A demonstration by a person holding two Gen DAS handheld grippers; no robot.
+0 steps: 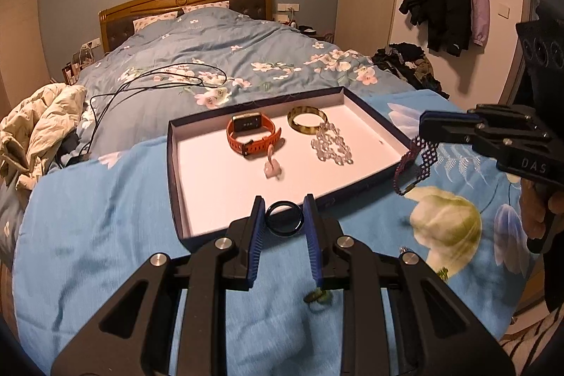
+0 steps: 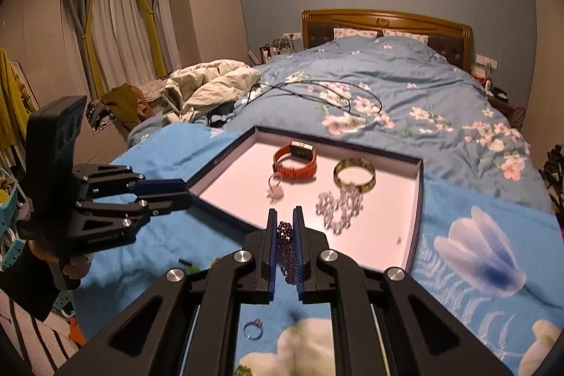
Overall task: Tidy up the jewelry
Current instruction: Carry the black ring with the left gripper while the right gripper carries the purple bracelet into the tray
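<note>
Two grippers, both loaded: left gripper (image 1: 284, 217) jaws pinching black ring (image 1: 284, 218) lower centre, right gripper (image 2: 284, 235) jaws squeezing purple beaded bracelet (image 2: 286, 247) near tray (image 2: 419, 199).

**Colour and Pattern Findings**

You hold a black ring (image 1: 284, 215) between blue pads (image 1: 258, 228) on your left gripper (image 1: 284, 217), whose frame is black. Your right gripper (image 2: 284, 235), black with blue pads likewise, carries a dark purple beaded bracelet (image 2: 286, 247).

The tray (image 1: 370, 180) has navy walls and a white floor. In it you have an orange watch (image 1: 254, 136) with a dark face, an amber-green mottled bangle (image 1: 306, 119), a clear crystal bead chain (image 1: 331, 143) and a pale pink trinket (image 1: 272, 167).

The cloth (image 1: 105, 217) beneath is bright blue, printed with large white and blue flowers and white fern fronds. The duvet (image 1: 218, 37) is grey-blue with pink-white blossoms. A silver ring (image 2: 253, 330) lies on the cloth.
</note>
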